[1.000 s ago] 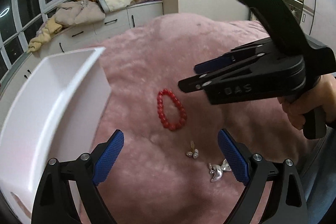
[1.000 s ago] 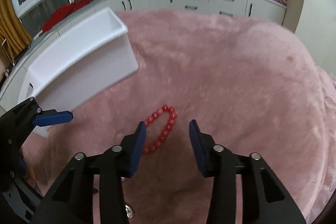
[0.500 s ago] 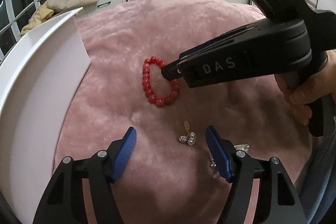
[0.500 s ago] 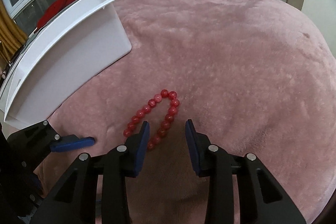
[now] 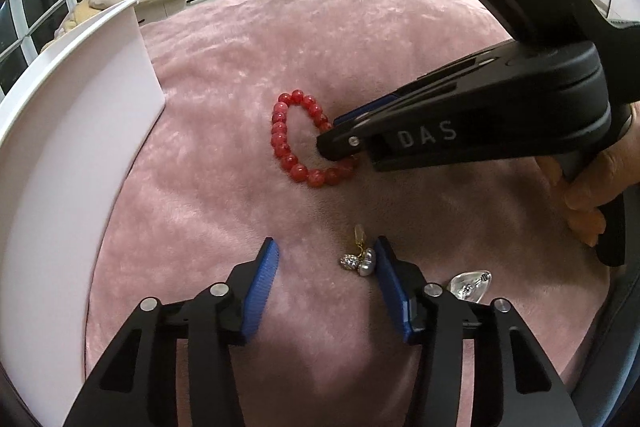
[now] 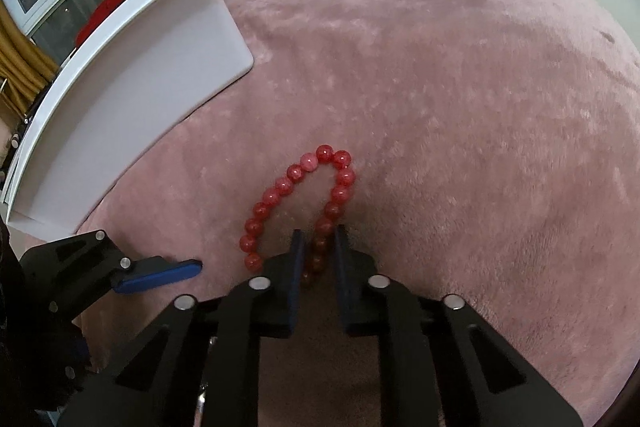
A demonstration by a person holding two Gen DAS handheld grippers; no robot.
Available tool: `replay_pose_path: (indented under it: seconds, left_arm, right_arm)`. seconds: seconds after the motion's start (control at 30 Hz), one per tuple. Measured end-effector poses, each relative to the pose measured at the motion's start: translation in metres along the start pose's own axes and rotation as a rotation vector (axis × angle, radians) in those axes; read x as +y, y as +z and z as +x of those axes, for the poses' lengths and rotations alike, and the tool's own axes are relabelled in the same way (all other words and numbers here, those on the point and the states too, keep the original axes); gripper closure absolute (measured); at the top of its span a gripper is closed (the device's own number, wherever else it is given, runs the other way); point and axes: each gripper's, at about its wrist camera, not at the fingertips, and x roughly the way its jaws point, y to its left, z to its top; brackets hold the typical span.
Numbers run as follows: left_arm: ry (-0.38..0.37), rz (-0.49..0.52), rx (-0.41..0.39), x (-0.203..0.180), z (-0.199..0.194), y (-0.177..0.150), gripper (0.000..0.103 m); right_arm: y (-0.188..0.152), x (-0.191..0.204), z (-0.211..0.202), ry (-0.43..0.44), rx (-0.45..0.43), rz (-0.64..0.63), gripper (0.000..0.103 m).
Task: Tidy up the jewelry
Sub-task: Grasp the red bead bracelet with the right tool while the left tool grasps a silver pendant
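— Right gripper [image 6: 316, 253]: blue-padded fingers pinched nearly together on one side of the red glossy bead bracelet [image 6: 298, 199], a few beads caught between the pads, down on the pink plush blanket [image 6: 460, 107]

— And the remainder of that bracelet?

— Lying as a narrow loop on the blanket ahead of the fingertips, well apart from the white rectangular plastic bin [image 6: 132, 95] standing off to the left

— Left gripper [image 5: 324, 275]?

— Spread wide, gripping nothing, hovering low over the blanket; small gold earring with a pearl and a sparkly bead [image 5: 358, 259] between the pads, right beside the right-hand blue pad, contact impossible to judge

— Anything else nearby?

— Clear, shiny teardrop-shaped piece [image 5: 470, 281] just outside that same finger, partly hidden behind it; bin's white wall [image 5: 80, 147] filling the left edge of the left wrist view
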Motion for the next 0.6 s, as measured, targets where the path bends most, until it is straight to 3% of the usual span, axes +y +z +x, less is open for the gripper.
replay_pose_path:
  seconds: [0.33, 0.6]
  left_arm:
    - [0.006, -0.001, -0.010, 0.0043, -0.0001, -0.0031, 0.071]
    - [-0.013, 0.015, -0.015, 0.0028, -0.0008, -0.0010, 0.067]
  right_arm:
    - [-0.0031, 0.0002, -0.0045, 0.005, -0.003, 0.000, 0.092]
    - [-0.0073, -0.0021, -0.0085, 0.019, -0.002, 0.024, 0.092]
